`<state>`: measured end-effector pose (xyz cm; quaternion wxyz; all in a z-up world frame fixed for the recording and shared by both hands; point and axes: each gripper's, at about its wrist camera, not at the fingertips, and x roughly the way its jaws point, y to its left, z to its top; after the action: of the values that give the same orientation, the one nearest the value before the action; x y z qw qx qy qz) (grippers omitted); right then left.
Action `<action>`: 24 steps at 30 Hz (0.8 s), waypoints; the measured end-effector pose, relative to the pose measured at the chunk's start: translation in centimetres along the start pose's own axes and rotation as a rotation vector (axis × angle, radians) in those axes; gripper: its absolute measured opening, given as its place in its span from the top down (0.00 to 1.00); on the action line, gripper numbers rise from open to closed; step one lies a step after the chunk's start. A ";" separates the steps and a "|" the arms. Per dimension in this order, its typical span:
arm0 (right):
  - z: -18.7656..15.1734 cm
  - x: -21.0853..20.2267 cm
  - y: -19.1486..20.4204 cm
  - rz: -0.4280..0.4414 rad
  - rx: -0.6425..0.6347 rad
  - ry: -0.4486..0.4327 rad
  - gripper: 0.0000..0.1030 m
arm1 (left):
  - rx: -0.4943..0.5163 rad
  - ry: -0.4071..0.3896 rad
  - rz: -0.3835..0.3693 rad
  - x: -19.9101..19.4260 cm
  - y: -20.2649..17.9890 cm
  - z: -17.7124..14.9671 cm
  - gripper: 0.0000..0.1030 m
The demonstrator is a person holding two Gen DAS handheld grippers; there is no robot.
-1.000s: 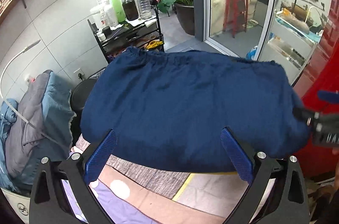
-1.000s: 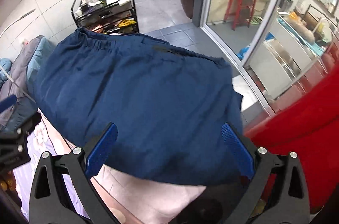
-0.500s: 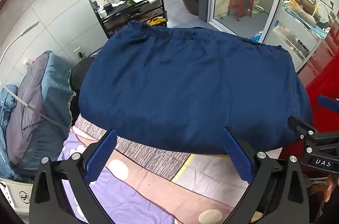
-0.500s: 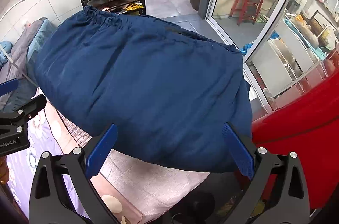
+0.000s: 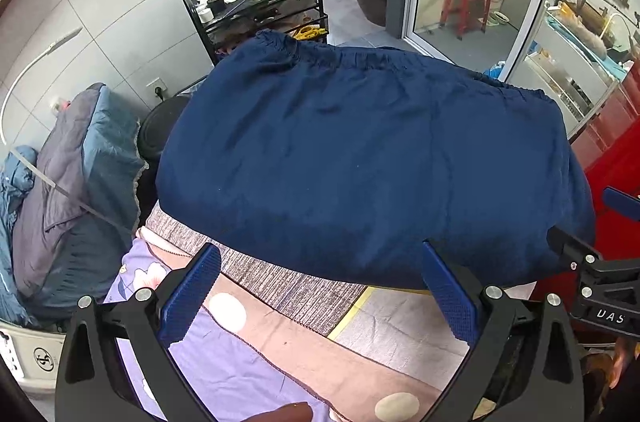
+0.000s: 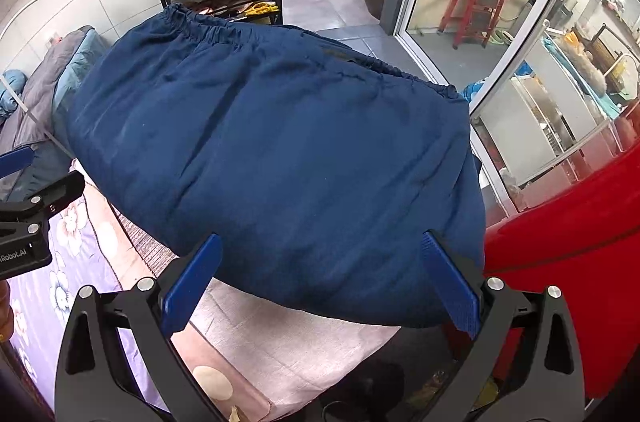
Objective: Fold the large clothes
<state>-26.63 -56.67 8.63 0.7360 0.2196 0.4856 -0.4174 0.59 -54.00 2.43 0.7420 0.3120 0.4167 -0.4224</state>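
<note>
Your garment lies across the far end of the bed.
The garment (image 5: 360, 158) covers the bed (image 5: 280, 350) up to its far edge; your left gripper (image 5: 320, 294) and right gripper (image 6: 320, 286) sit near its near edge. A cart (image 5: 256, 14) of bottles stands behind, bedding (image 5: 72, 182) piled left.

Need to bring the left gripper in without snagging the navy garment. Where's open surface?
Open bedding lies between the navy garment and the left gripper, jaws open. A pale strip sits before the right gripper. Crowded: the garment covers the rest, with grey-blue clothes piled leftward.
</note>
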 end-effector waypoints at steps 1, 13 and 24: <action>0.0 0.0 0.0 0.000 0.000 -0.001 0.06 | 0.000 -0.001 -0.002 0.0 0.0 0.0 0.06; 0.1 0.5 0.3 -0.001 -0.003 0.006 0.06 | 0.021 0.004 -0.001 0.0 -0.4 -0.1 0.06; -0.2 0.3 0.3 0.002 -0.001 0.001 0.06 | 0.020 0.007 -0.005 0.1 -0.5 -0.1 0.06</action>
<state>-26.47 -56.51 8.25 0.7363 0.2200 0.4861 -0.4161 0.19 -54.21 2.24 0.7363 0.3201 0.4158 -0.4273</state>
